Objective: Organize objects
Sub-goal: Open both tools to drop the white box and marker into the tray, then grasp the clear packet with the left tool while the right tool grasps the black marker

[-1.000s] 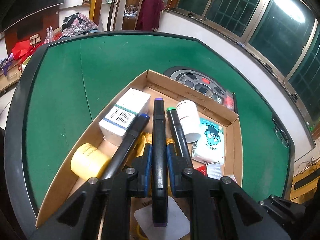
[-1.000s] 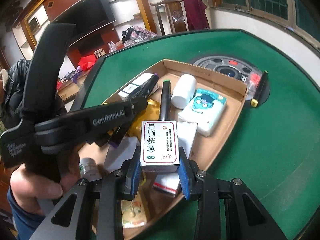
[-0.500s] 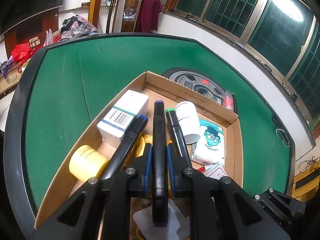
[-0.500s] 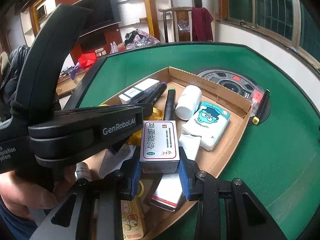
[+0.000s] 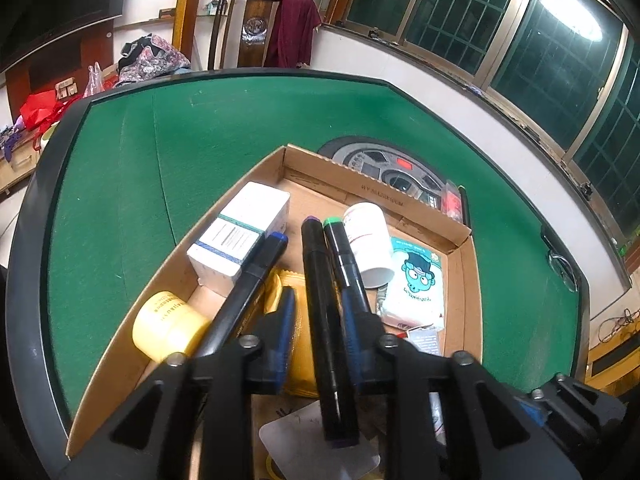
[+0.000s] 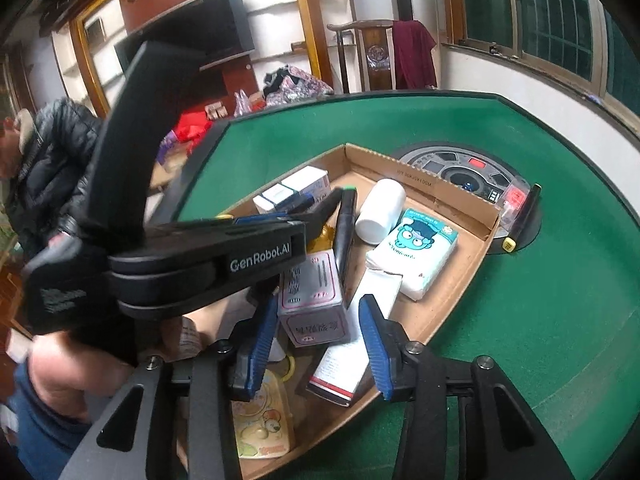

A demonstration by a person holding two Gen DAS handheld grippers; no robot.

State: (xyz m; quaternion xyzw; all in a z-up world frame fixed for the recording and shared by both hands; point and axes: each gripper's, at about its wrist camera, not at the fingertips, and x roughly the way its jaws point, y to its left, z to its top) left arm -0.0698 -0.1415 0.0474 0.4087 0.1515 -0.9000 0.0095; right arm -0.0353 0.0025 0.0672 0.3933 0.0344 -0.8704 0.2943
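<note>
An open cardboard box (image 5: 424,216) lies on the green table. My left gripper (image 5: 318,320) hovers over it with its jaws opening. A black purple-capped marker (image 5: 320,280) lies between the pads, and a gap shows on its left side. It rests beside a green-capped marker (image 5: 344,256) and a blue-capped marker (image 5: 256,268). My right gripper (image 6: 319,320) is over the same box (image 6: 420,184), its jaws opening too. A pink-and-white medicine box (image 6: 312,300) sits tilted between its blue pads, clear of both.
Inside the box are a white bottle (image 5: 368,240), a cartoon tissue pack (image 5: 416,284), a white-and-blue carton (image 5: 240,232), a yellow jar (image 5: 164,324) and a red-striped carton (image 6: 340,368). A black marker (image 6: 522,216) lies by the round console (image 6: 460,164). The left gripper body (image 6: 200,248) crosses the right wrist view.
Both grippers have opened. The purple-capped marker is no longer clamped and lies in the box. The medicine box has slipped from the right pads and tipped down into the cardboard box.
</note>
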